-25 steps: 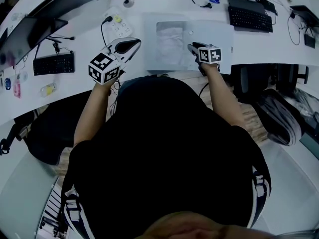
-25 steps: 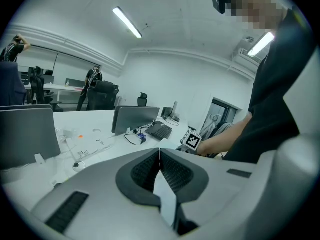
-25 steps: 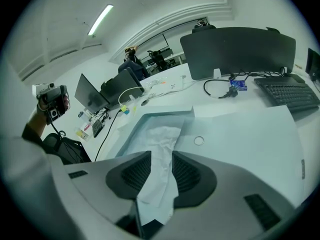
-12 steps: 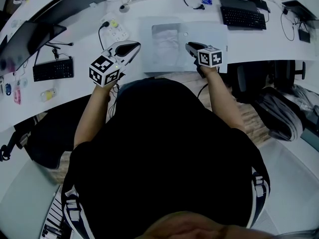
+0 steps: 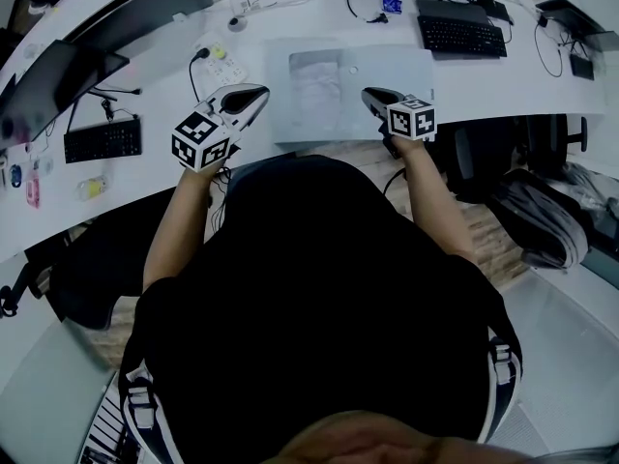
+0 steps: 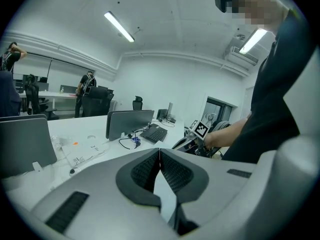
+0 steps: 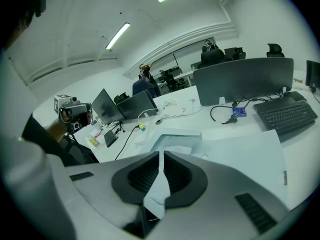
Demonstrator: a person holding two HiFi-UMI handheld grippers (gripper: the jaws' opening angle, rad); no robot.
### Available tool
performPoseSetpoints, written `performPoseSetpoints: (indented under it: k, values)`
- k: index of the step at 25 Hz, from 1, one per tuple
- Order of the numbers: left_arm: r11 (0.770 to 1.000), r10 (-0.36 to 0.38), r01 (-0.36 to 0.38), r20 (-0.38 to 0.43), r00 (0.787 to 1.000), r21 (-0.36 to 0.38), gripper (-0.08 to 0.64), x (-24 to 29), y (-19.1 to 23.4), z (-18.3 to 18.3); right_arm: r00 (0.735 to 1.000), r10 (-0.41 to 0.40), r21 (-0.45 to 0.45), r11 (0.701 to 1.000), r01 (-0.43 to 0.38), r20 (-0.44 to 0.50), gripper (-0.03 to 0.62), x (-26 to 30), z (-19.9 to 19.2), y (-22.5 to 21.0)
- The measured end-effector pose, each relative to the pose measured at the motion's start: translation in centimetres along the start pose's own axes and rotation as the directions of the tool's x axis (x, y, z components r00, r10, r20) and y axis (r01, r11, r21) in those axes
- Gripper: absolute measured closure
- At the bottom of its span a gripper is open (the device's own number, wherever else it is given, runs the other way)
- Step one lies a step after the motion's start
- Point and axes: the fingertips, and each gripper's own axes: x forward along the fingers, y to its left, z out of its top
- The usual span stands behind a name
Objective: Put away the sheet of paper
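White sheet of paper [image 5: 314,93] in box [image 5: 280,95], right gripper [image 5: 368,93] jaws just closing, slightly apart, empty, left gripper [image 5: 261,92] clenched.

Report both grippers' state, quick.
Left gripper: closed, empty.
Right gripper: jaws have just been closing, a slit still apart, holding nothing.

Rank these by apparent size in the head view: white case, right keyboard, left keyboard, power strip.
1. white case
2. right keyboard and left keyboard: these look about alike, so they are left unranked
3. power strip
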Motion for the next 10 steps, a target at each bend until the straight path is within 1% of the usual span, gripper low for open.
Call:
performPoseSetpoints:
  k: [5, 10]
  values:
    - [1.000, -0.002, 0.002, 0.001, 1.000, 0.009, 0.538, 0.0, -0.9, 0.0, 1.000, 0.000, -0.020, 1.000, 0.000, 0.028, 0.565, -1.2, 0.5, 0.8]
    - [1.000, -0.015, 0.015, -0.003, 1.000, 0.010, 0.538, 0.4, -2.4, -0.2, 0.999, 0.023, -0.018, 1.000, -0.022, 0.041, 0.568, -2.5, 0.2, 1.9]
